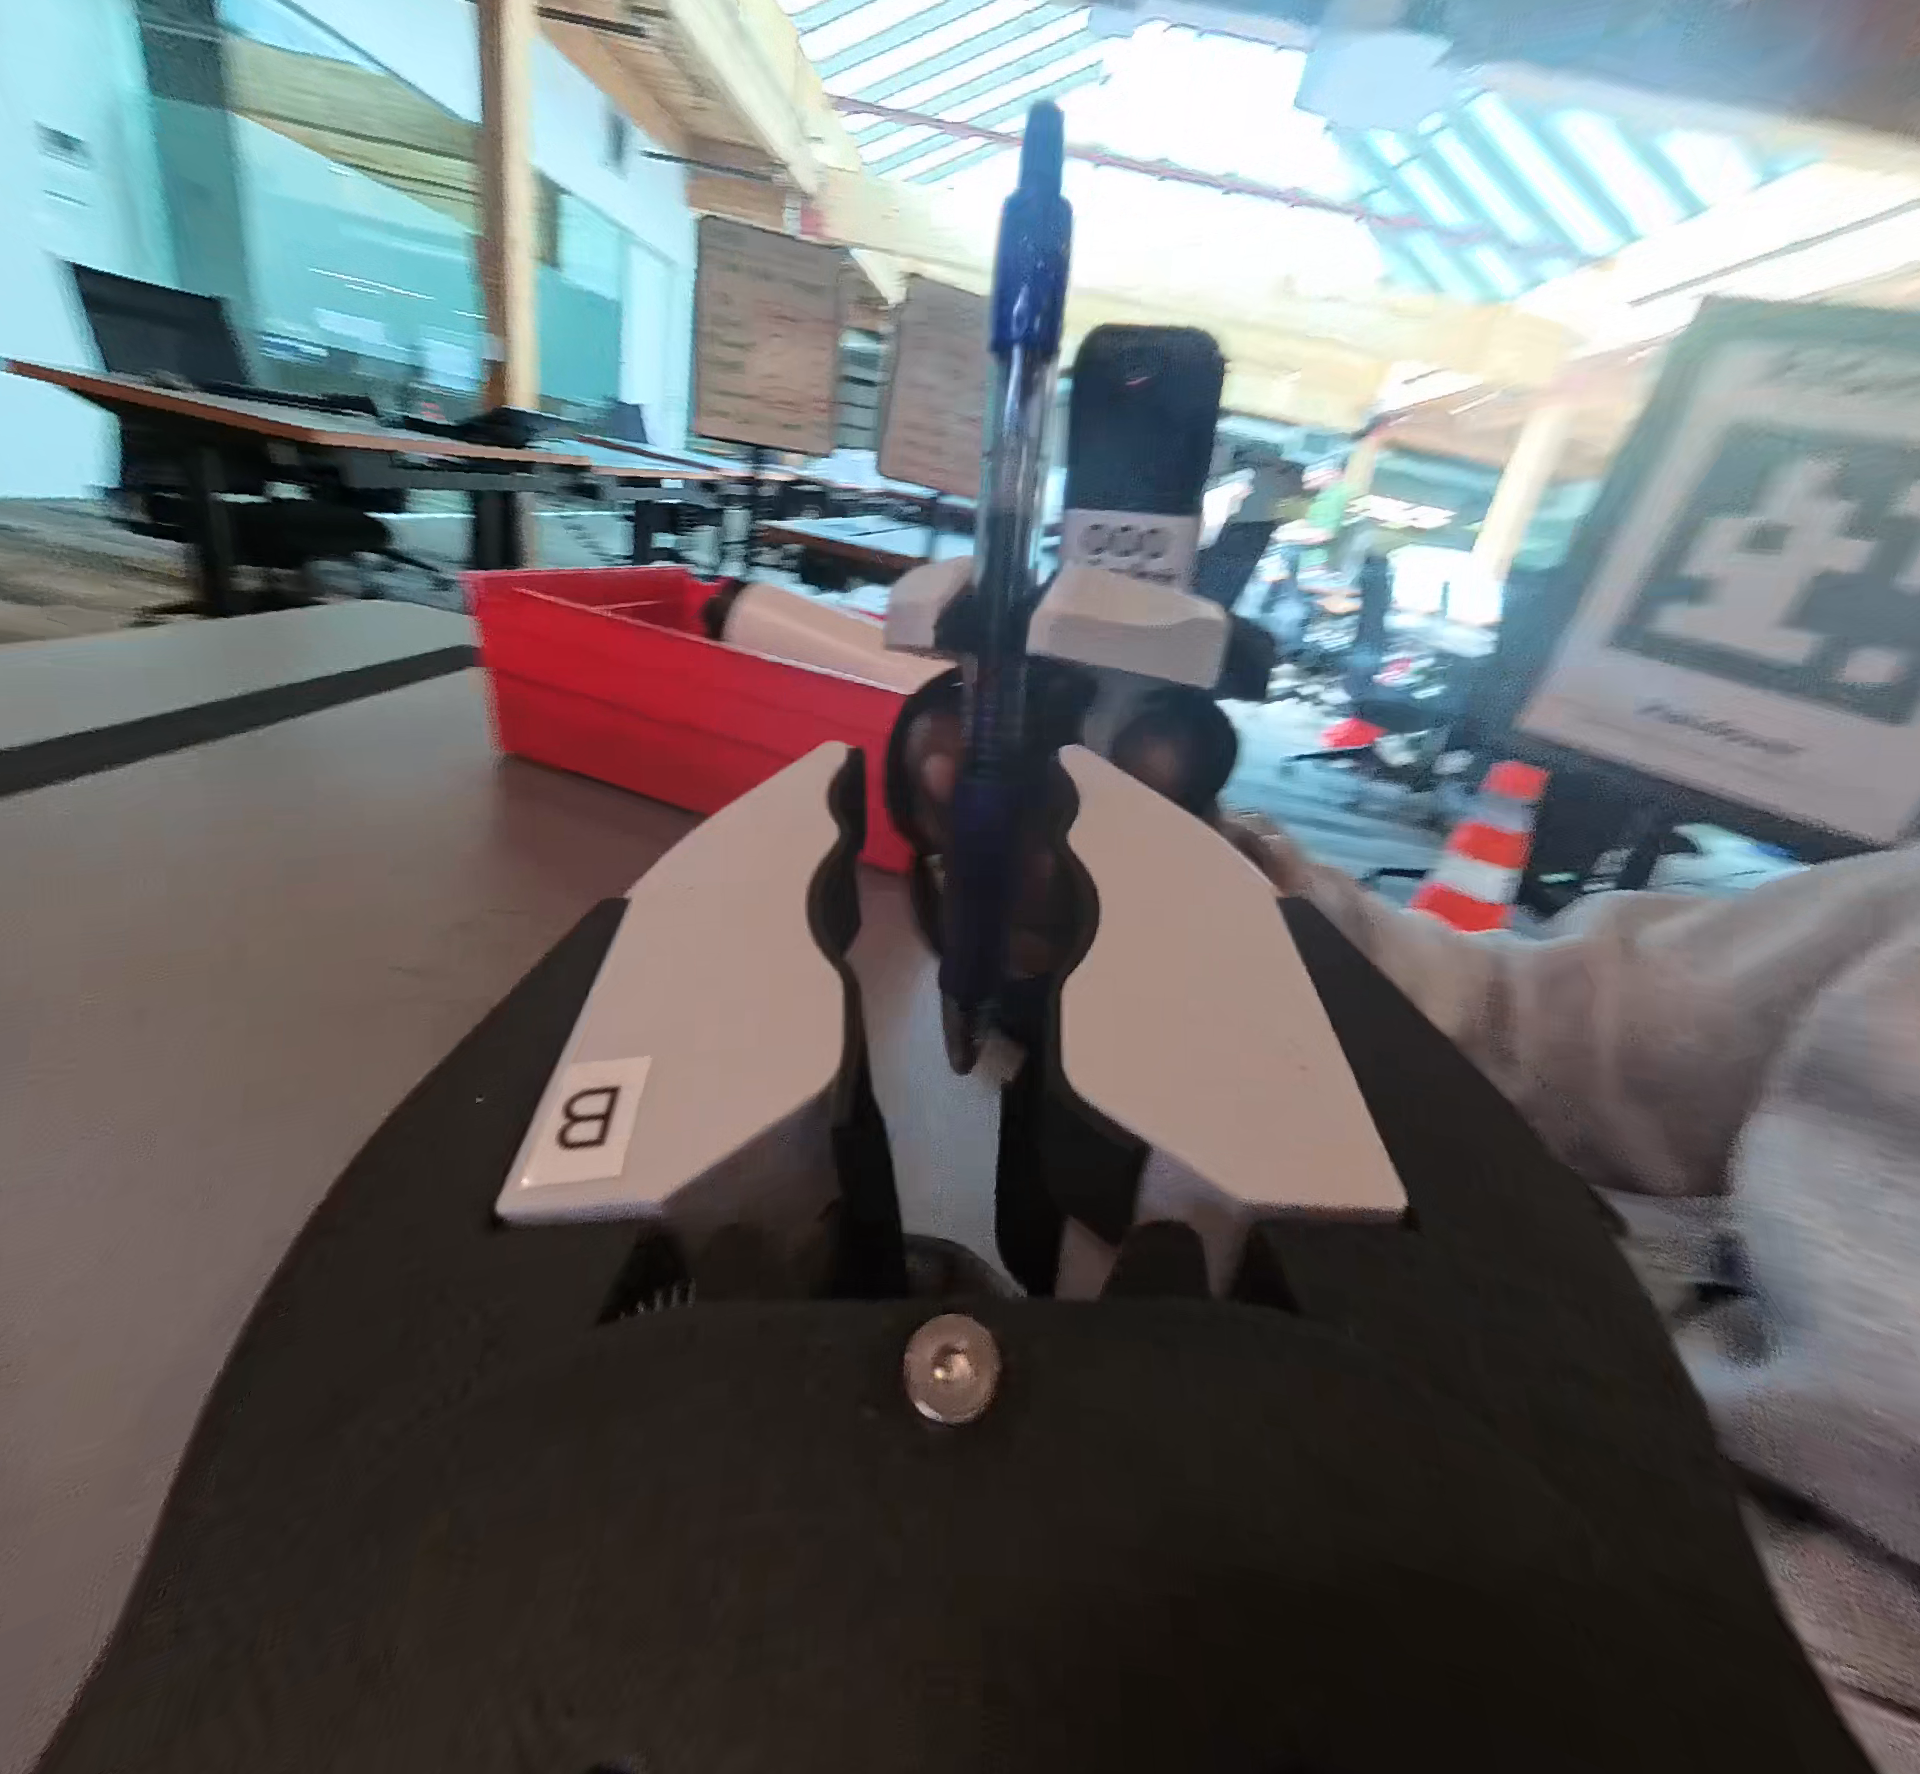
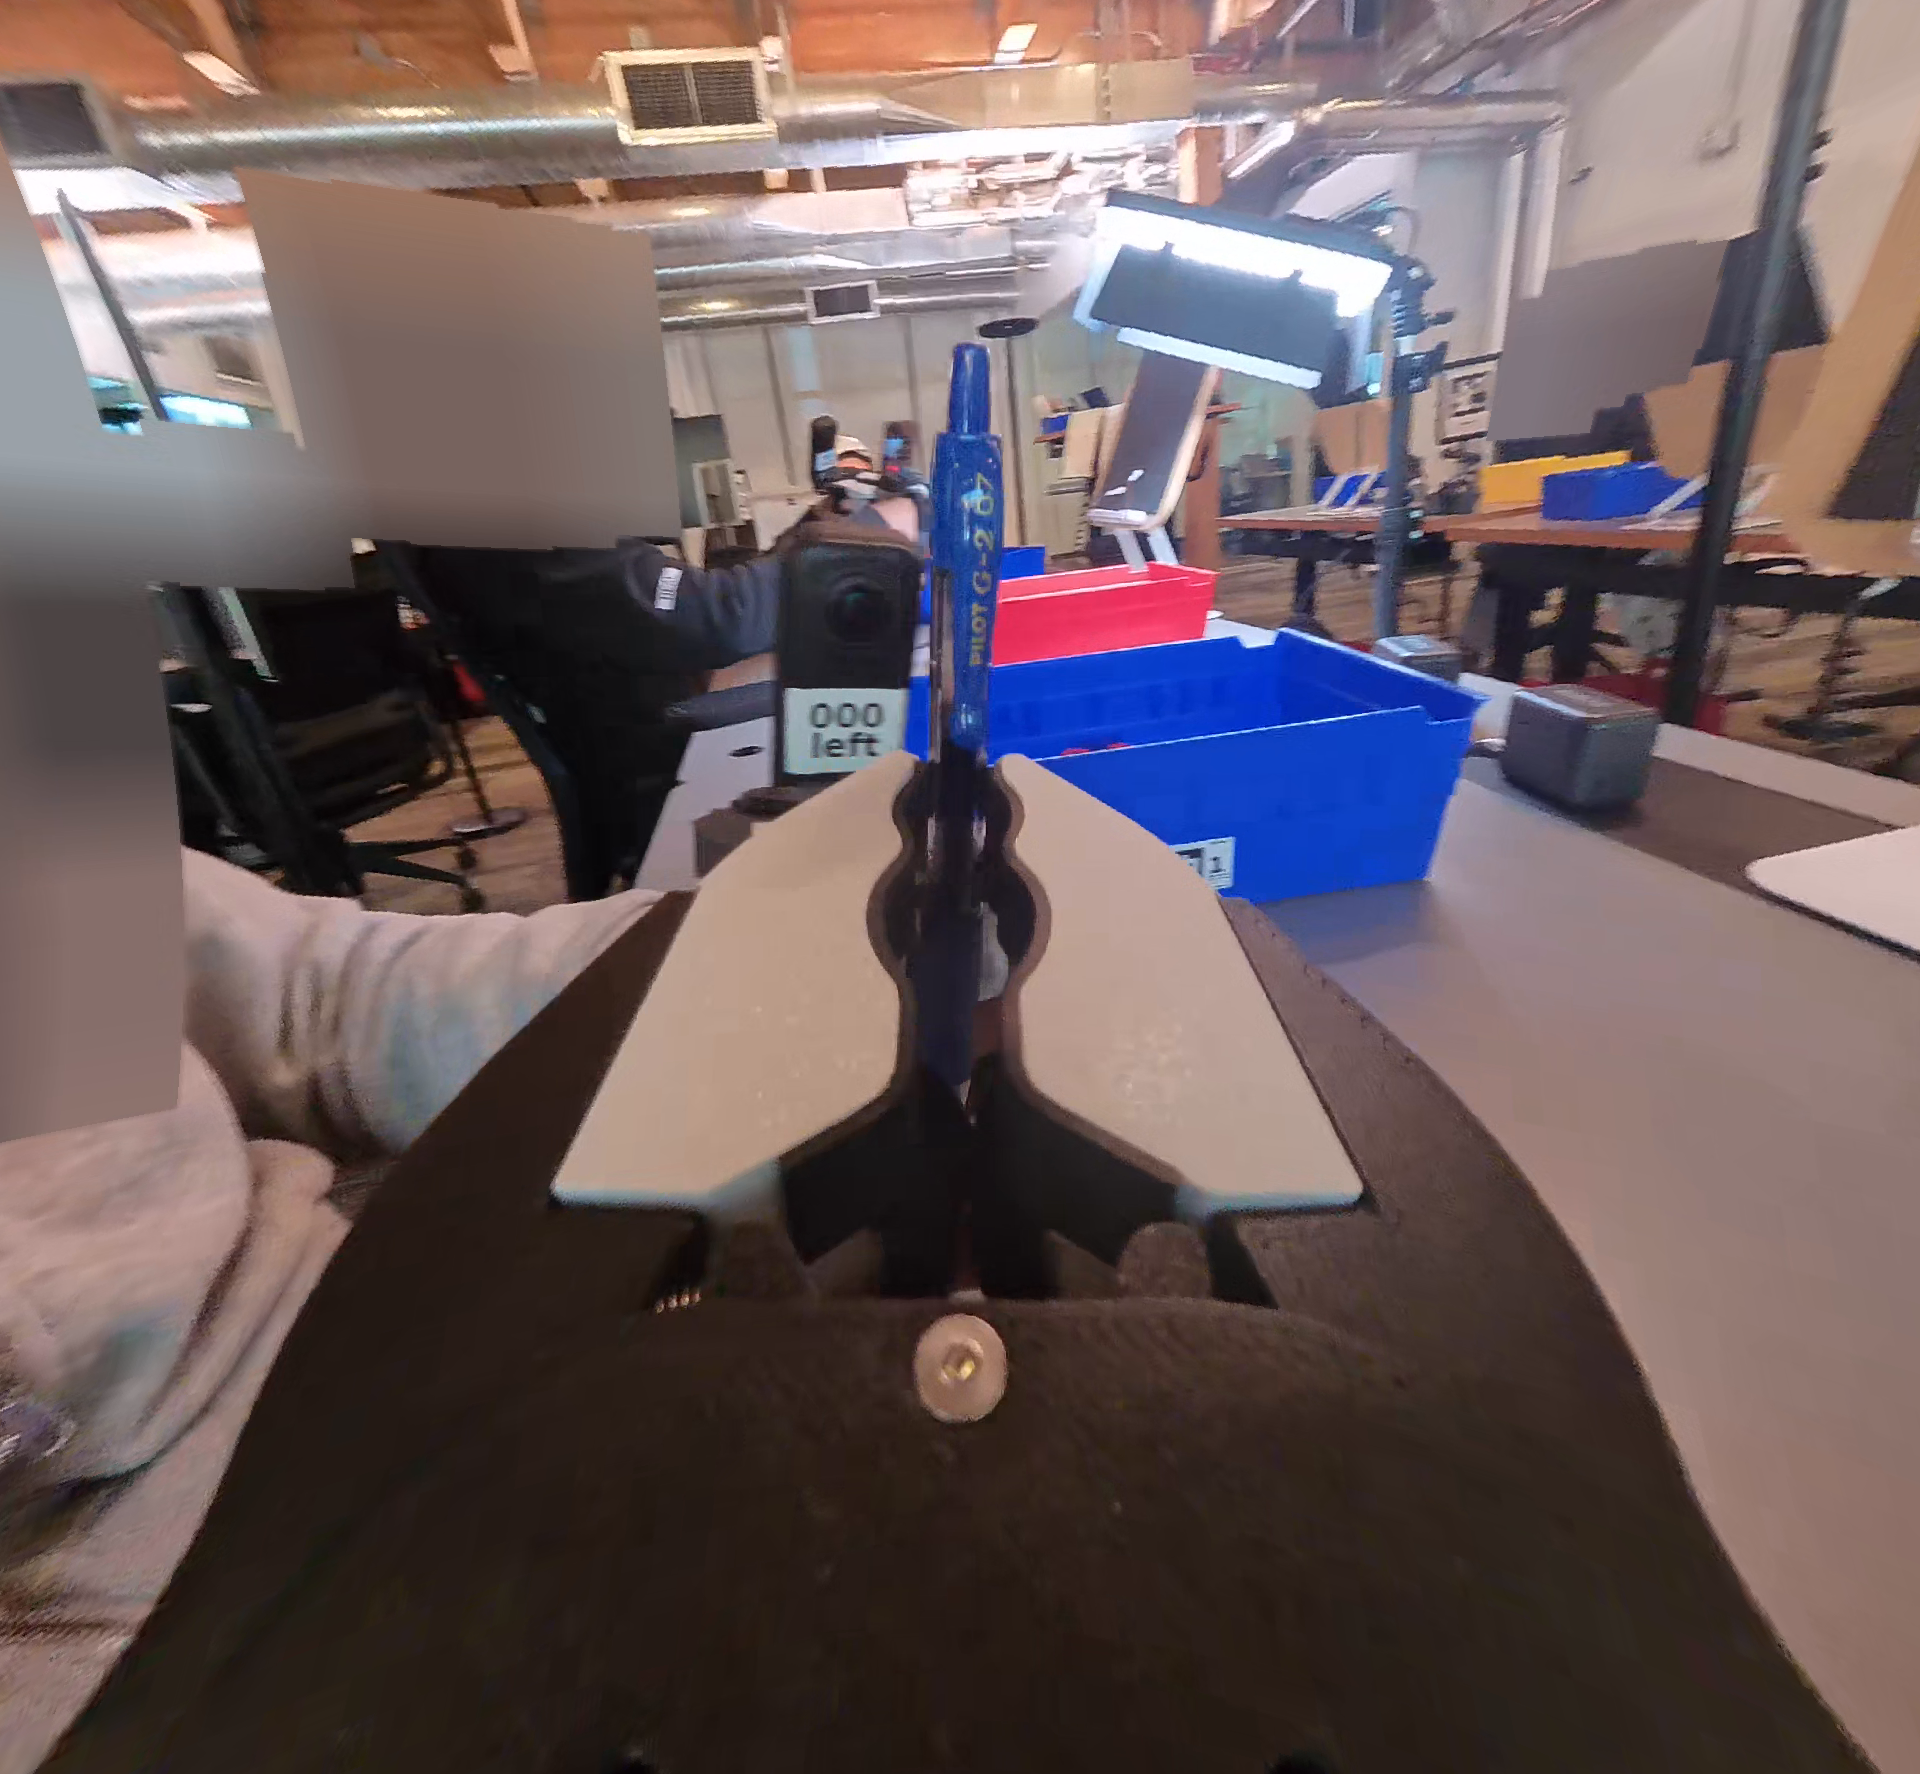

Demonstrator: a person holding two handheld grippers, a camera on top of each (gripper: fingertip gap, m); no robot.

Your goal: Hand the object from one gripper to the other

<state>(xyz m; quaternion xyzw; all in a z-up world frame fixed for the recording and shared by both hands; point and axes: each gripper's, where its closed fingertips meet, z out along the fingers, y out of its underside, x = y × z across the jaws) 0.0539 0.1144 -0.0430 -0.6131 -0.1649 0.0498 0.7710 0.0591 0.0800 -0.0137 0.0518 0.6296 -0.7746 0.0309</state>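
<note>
Fingers (image 2: 790, 976) of right gripper (image 2: 958, 768) around one pen (image 2: 971, 581)

Blue pen (image 2: 971, 581), grey fingers (image 2: 790, 986), red bin (image 1: 665, 685), blue bin (image 2: 1247, 748), orange-and-white striped cone (image 1: 1486, 841)

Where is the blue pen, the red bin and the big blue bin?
Blue clear-barrelled pen (image 2: 968, 581): right wrist view, on its blue upper barrel.
Red plastic bin (image 1: 623, 685): left wrist view, on its near side wall.
Big blue plastic bin (image 2: 1320, 810): right wrist view, on its front wall.
</note>
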